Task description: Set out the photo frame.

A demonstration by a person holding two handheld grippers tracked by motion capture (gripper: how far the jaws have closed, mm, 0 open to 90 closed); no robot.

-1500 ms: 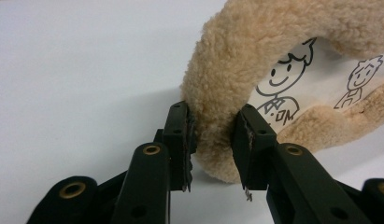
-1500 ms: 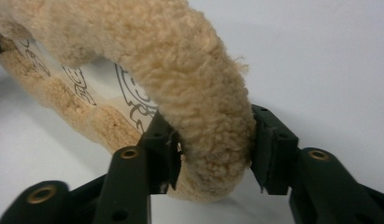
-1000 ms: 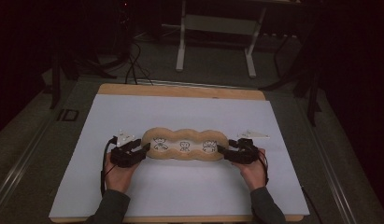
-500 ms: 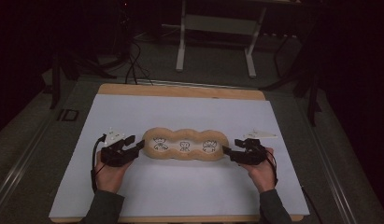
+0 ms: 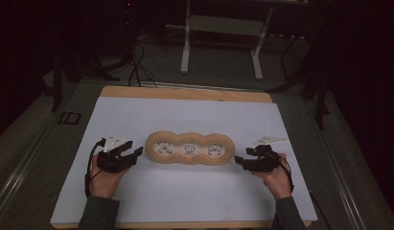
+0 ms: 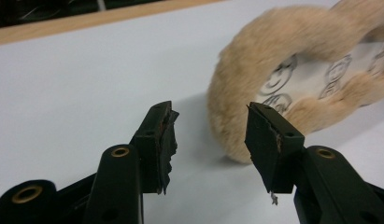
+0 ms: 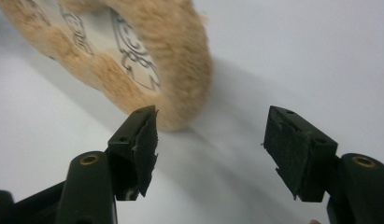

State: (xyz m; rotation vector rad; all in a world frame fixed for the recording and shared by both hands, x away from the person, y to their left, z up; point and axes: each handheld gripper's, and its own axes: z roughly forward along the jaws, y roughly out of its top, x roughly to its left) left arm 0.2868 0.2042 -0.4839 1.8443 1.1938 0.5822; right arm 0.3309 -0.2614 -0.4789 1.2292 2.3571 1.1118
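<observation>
A tan furry pad (image 5: 190,149) with three lobes lies flat at the middle of the white sheet, with a white panel and a black printed figure in each lobe. My left gripper (image 5: 137,152) stands just off its left end, open and apart from it. In the left gripper view the fur (image 6: 255,56) lies beyond the jaws (image 6: 210,135), which have just opened a little wider with nothing between them. My right gripper (image 5: 238,160) is open a short way off the right end. In the right gripper view its jaws (image 7: 210,140) are empty, with the fur (image 7: 180,51) ahead at the left.
A white sheet (image 5: 185,115) covers a wooden tabletop whose far edge (image 5: 185,92) shows. Past it on the dark floor stand a metal frame's legs (image 5: 186,48) and loose cables (image 5: 137,62). A person's hands hold both grippers near the front edge.
Both grippers have drawn outward from the pad's ends, the left one to the left, the right one to the right. The pad lies where it was.
</observation>
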